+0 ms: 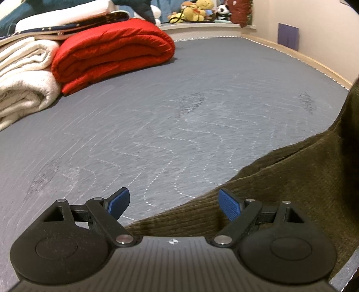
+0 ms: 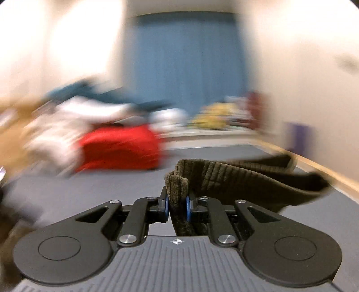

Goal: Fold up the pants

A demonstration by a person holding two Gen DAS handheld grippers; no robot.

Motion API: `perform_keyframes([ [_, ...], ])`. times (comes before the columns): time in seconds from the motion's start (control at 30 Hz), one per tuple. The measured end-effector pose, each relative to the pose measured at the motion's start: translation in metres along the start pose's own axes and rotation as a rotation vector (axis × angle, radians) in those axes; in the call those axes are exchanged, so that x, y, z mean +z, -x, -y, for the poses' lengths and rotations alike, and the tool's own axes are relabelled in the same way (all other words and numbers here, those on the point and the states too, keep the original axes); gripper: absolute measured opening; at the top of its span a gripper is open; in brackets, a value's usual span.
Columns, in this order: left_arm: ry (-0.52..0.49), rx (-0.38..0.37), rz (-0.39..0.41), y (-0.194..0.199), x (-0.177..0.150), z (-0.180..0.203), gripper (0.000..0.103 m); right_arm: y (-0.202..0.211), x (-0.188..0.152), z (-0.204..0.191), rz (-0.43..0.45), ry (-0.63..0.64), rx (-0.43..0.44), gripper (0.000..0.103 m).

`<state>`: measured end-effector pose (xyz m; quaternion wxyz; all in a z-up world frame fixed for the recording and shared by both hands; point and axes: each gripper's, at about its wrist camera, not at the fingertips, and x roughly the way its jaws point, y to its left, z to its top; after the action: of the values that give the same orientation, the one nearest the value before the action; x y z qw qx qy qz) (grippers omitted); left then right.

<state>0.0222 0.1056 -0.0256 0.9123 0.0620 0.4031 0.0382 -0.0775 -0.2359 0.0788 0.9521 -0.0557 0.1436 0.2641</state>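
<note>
Red quilt [image 1: 112, 54] and white blankets [image 1: 24, 74] lie well beyond pants [image 1: 280, 179].

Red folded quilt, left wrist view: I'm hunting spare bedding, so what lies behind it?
Behind the red folded quilt rises a stack of white and dark patterned folded blankets. The quilt hides the stack's lower part.

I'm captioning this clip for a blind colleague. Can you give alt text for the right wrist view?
The right gripper has its fingers pinched on a fold of dark olive corduroy pants, lifted above a grey mattress. The blurred background shows a red folded blanket and blue curtain.
</note>
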Motion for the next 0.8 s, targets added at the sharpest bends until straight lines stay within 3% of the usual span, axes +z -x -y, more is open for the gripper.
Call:
perform_keyframes([
  [0.07, 0.009, 0.0, -0.009, -0.002, 0.0, -0.004, 0.09, -0.027, -0.024, -0.05, -0.156, 0.082, 0.183, 0.017],
  [0.17, 0.02, -0.008, -0.016, -0.003, 0.0, -0.006, 0.09, -0.057, -0.066, -0.102, -0.414, 0.182, 0.373, 0.025],
  [0.23, 0.039, -0.029, -0.02, -0.003, 0.0, -0.009, 0.09, -0.055, -0.079, -0.118, -0.456, 0.244, 0.46, 0.032],
  [0.37, 0.096, -0.135, -0.04, -0.004, 0.001, -0.012, 0.088, -0.047, -0.065, -0.108, -0.381, 0.221, 0.46, 0.056],
  [0.5, 0.21, -0.35, -0.118, -0.018, -0.001, -0.007, 0.067, -0.056, -0.059, -0.086, -0.389, 0.151, 0.406, 0.059],
  [0.6, 0.199, -0.454, -0.158, -0.027, -0.001, 0.006, 0.062, -0.056, -0.068, -0.082, -0.427, 0.169, 0.409, 0.06],
  [0.67, 0.148, -0.464, -0.159, -0.03, 0.0, 0.02, 0.062, -0.058, -0.077, -0.089, -0.476, 0.22, 0.417, 0.069],
  [0.8, 0.132, -0.45, -0.192, -0.043, 0.001, 0.036, 0.062, -0.056, -0.095, -0.111, -0.48, 0.382, 0.431, 0.072],
])
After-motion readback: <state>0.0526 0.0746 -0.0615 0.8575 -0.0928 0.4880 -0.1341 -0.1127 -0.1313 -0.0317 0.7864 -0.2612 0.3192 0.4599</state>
